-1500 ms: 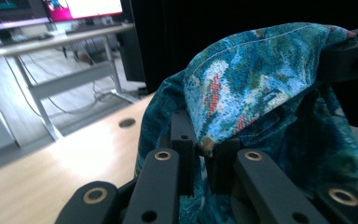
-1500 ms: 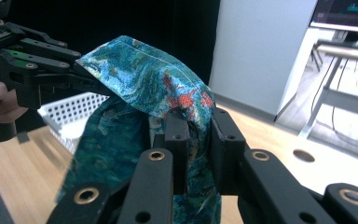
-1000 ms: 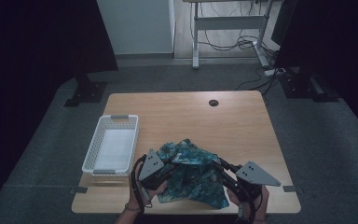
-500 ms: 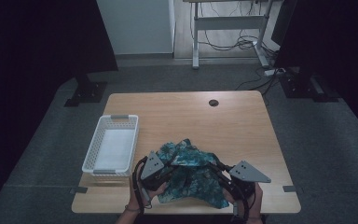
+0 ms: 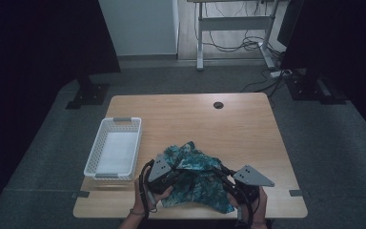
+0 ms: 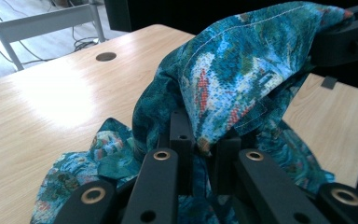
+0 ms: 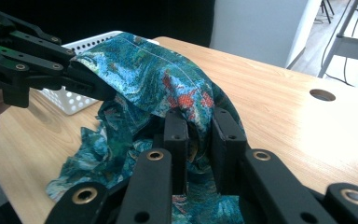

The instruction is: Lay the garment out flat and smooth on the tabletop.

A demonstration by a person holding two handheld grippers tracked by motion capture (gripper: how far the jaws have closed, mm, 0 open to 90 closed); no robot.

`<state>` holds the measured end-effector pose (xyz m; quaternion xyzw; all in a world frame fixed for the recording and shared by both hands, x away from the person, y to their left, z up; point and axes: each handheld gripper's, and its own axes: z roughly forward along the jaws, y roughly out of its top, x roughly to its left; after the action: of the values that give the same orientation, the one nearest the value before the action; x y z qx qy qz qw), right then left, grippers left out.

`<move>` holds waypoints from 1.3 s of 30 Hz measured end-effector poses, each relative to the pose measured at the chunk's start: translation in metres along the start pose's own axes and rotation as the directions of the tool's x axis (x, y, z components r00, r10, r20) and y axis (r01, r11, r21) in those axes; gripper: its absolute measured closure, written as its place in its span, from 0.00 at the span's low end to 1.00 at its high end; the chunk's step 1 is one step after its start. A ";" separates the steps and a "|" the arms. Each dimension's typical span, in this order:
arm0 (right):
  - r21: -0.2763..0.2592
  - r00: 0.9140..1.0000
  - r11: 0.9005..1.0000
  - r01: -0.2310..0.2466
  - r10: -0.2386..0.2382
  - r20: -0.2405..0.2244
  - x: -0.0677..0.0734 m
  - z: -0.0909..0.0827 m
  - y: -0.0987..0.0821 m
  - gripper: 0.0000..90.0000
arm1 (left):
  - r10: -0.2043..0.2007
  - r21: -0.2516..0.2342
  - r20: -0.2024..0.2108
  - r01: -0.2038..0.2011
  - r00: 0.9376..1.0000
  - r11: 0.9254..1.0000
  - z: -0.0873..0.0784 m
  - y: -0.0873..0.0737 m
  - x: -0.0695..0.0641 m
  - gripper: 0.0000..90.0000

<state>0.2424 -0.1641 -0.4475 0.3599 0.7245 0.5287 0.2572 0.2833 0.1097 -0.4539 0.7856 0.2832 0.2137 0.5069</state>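
A teal patterned cloth (image 5: 195,176) lies bunched on the wooden table (image 5: 238,129) near its front edge. My left gripper (image 5: 174,168) is shut on the cloth's left part, and the fabric rises from between its jaws in the left gripper view (image 6: 203,142). My right gripper (image 5: 225,172) is shut on the cloth's right part; a fold is pinched between its jaws in the right gripper view (image 7: 198,128). A stretch of cloth (image 7: 144,70) hangs between the two grippers, a little above the table. The rest of the cloth (image 6: 88,158) trails on the tabletop.
A white perforated basket (image 5: 115,150) stands at the table's left, just left of the cloth. A round cable hole (image 5: 218,105) sits near the table's far edge. Behind the table are a desk frame with cables (image 5: 233,33) and dark stands on the floor.
Both grippers have sunk a little toward the table with the cloth still held. The cloth has settled lower and spread slightly.
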 end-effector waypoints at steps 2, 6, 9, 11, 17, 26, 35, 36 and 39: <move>0.004 1.000 1.000 0.000 0.000 0.007 -0.002 0.003 0.000 0.86 | -0.004 0.002 -0.008 0.004 1.000 1.000 0.003 0.002 0.003 0.91; 0.014 1.000 1.000 -0.011 0.010 0.022 -0.011 0.014 0.005 0.86 | -0.038 0.013 -0.020 0.038 0.999 0.999 0.016 0.010 0.014 0.91; 0.025 0.999 1.000 -0.013 0.012 0.034 -0.016 0.022 0.008 0.86 | -0.061 0.013 -0.022 0.062 0.998 0.998 0.022 0.012 0.019 0.91; 0.031 0.999 0.999 -0.014 0.013 0.039 -0.018 0.027 0.008 0.86 | -0.078 0.014 -0.023 0.078 0.997 0.997 0.026 0.011 0.021 0.91; 0.036 0.999 0.999 -0.023 0.021 0.041 -0.020 0.034 0.005 0.86 | -0.077 0.017 -0.026 0.078 0.997 0.997 0.026 0.008 0.022 0.91; 0.038 0.999 0.999 0.001 -0.003 0.048 -0.023 0.036 0.010 0.86 | -0.050 0.016 -0.036 0.051 0.998 0.999 0.032 0.017 0.028 0.91; 0.053 0.977 0.996 -0.075 0.062 0.202 -0.064 0.085 0.035 0.49 | -0.049 0.041 -0.283 0.064 0.958 0.997 0.068 0.039 0.063 0.48; 0.062 0.980 0.997 -0.054 0.041 0.197 -0.061 0.083 0.033 0.48 | -0.035 0.052 -0.284 0.052 0.958 0.997 0.069 0.036 0.062 0.47; 0.082 0.985 0.996 -0.043 0.029 0.168 -0.055 0.081 0.023 0.48 | -0.003 0.098 -0.282 0.032 0.959 0.995 0.070 0.019 0.056 0.45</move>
<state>0.3425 -0.1563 -0.4511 0.4266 0.7157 0.4698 0.2916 0.3737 0.0931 -0.4614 0.7695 0.3699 0.3041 0.4226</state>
